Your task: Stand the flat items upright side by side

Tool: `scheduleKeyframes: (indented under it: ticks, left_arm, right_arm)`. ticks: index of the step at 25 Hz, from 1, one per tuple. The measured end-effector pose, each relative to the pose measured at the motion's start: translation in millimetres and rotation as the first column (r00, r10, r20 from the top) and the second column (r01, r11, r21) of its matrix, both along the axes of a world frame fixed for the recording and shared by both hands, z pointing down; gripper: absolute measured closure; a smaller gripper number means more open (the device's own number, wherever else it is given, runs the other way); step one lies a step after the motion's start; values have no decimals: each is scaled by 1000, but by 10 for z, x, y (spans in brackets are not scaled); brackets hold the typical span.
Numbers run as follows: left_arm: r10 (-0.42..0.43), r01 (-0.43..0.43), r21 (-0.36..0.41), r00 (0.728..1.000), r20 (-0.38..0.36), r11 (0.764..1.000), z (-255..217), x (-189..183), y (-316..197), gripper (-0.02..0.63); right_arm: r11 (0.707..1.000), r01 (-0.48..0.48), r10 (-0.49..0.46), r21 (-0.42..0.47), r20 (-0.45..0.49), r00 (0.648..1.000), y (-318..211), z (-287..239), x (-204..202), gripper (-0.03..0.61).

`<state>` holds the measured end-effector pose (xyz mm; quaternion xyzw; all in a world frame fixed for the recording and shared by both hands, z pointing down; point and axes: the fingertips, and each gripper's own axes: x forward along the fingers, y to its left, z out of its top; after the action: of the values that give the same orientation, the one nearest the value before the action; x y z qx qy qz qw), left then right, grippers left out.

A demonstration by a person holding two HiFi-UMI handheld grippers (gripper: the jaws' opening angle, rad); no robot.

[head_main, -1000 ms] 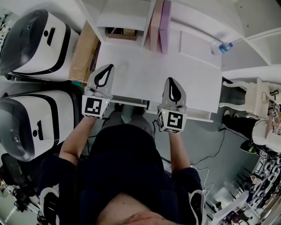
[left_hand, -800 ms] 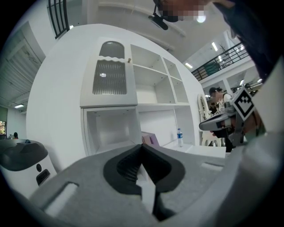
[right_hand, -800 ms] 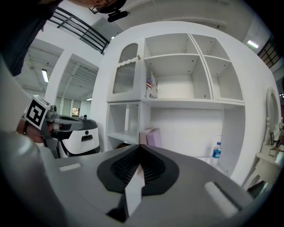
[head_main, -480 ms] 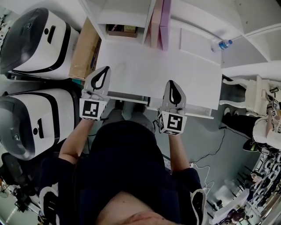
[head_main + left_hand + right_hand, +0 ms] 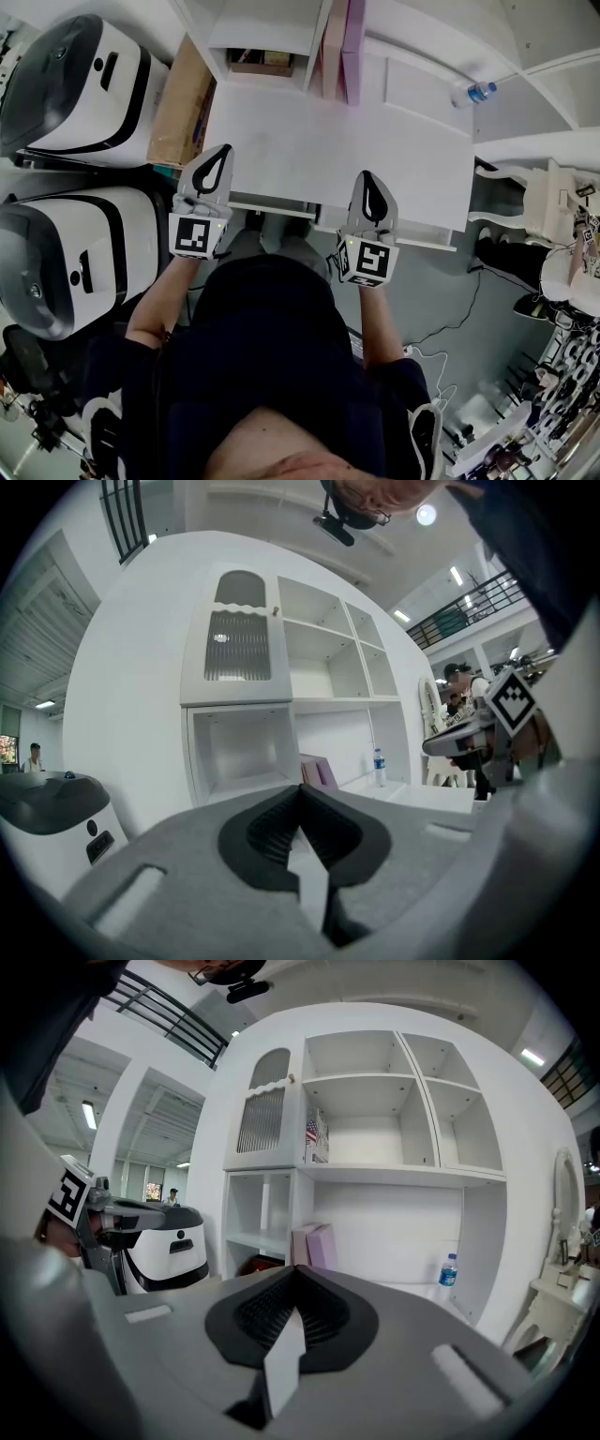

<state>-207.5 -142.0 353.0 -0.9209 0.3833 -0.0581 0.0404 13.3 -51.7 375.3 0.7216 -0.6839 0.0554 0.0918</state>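
Pink books [image 5: 339, 47] already stand upright together, so the left tool [image 5: 223, 150] and right tool [image 5: 367, 178] rest closed and empty at the desk [image 5: 403, 159] edge.

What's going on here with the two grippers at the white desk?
A person holds a gripper in each hand over the near edge of a white desk. The left gripper and the right gripper are both shut and empty, touching nothing. At the back of the desk, a pink flat item and a lilac flat item already stand upright side by side. A water bottle stands far right.
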Motion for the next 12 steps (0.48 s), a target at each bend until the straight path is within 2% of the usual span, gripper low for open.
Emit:
scheduleKeyframes:
  ticks: [9,12]
  left_arm:
    - [8,-8,0,999,48,1000,76,-31,13,614]
    - [2,-3,5,1000,19,1000,32,-29,0,614]
  right_arm:
    - [1000,-7,6,-13,-23,1000,1,16,16,580]
    - [1000,-11,11,-17,-21,1000,-11,9,4,581]
